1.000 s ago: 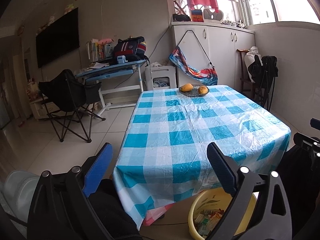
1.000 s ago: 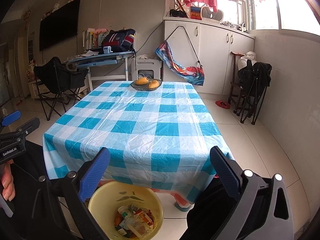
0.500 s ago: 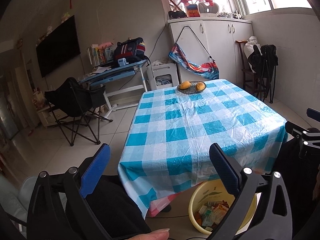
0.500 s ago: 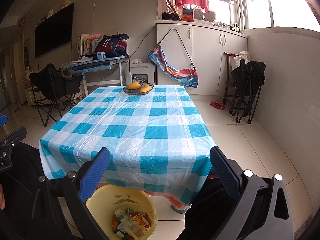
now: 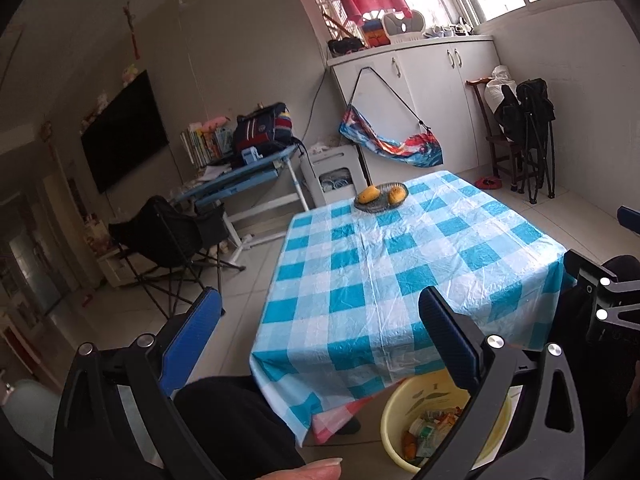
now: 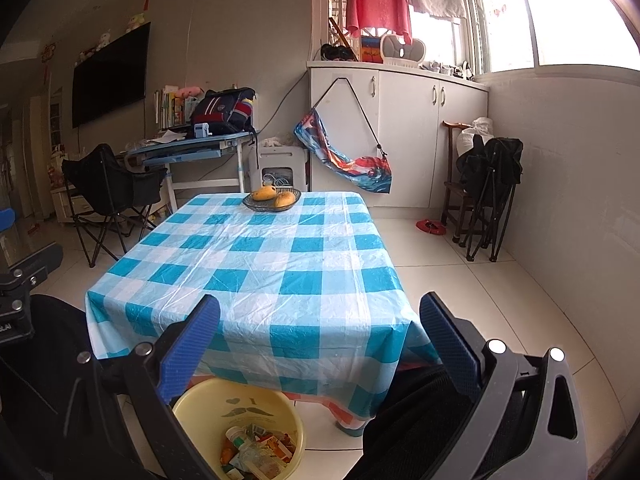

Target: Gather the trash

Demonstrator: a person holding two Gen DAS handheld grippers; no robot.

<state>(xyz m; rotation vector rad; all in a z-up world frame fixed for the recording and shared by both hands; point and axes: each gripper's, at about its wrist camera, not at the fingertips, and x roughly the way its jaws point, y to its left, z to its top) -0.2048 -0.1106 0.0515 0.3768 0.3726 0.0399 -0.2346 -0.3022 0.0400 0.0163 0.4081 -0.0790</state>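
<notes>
Right wrist view: your right gripper has its two blue-padded fingers spread wide with nothing between them, held above the near edge of the table under its blue-and-white checked plastic cloth. Just below the left finger sits one round yellow plastic basin on the floor at the table's near edge, partly under the overhanging cloth. Inside it lies the collected trash: a jumble of wrappers, small packets and a white-capped bottle, too tangled to count. At the far end of the cloth, one dark wire basket holds two yellow-orange fruits. One black folding chair stands left of the table.

From the left wrist, your left gripper is likewise agape and empty. Here the basin shows only in part, behind the right finger, and the same two fruits sit in the basket. This view alone shows a fingertip at the bottom edge, and your other gripper's frame at the right edge.
</notes>
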